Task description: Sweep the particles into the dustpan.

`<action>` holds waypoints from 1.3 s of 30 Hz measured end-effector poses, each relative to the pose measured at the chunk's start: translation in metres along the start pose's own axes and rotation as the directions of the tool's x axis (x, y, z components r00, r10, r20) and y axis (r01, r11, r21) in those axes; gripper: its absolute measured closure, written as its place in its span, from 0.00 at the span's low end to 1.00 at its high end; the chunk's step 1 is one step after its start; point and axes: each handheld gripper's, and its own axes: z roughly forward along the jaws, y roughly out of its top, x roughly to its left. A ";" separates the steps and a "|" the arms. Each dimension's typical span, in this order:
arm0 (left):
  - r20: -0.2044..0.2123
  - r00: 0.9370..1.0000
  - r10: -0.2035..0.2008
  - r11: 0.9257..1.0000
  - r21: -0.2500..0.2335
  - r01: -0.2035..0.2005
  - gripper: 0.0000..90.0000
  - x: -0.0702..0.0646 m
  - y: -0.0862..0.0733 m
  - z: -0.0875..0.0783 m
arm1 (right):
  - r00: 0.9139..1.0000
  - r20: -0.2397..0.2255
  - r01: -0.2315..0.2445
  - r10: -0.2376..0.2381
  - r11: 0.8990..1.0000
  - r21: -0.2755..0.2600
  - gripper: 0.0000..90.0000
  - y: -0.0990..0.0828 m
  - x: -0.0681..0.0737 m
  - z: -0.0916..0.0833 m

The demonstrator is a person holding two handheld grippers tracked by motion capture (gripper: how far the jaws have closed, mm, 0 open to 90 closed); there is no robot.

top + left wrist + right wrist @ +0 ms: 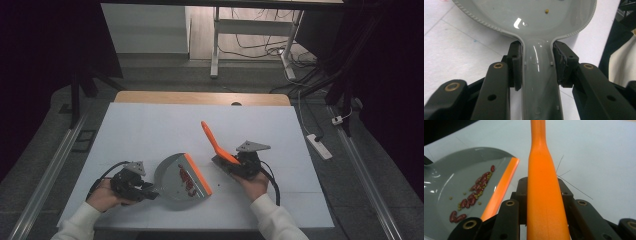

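Clamped in the right gripper, an orange brush slants up and away over the white table, its handle squeezed between that gripper's jaws. Its bristle end cannot be made out. To its left, near but not touching, lies a grey dustpan, orange lip turned toward the brush and red beans strung along the pan floor just behind that lip. The left gripper pinches the dustpan's narrow handle, which runs leftward to the person's left hand. Any further sweep would likely run from the brush side leftward into the lip, so the right hand is the nearer one to do it.
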 end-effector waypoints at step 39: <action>0.010 1.000 0.007 1.000 0.001 -0.007 0.69 -0.015 0.010 0.015 | 0.995 -0.084 -0.054 0.050 0.998 -0.044 0.78 -0.012 0.040 -0.014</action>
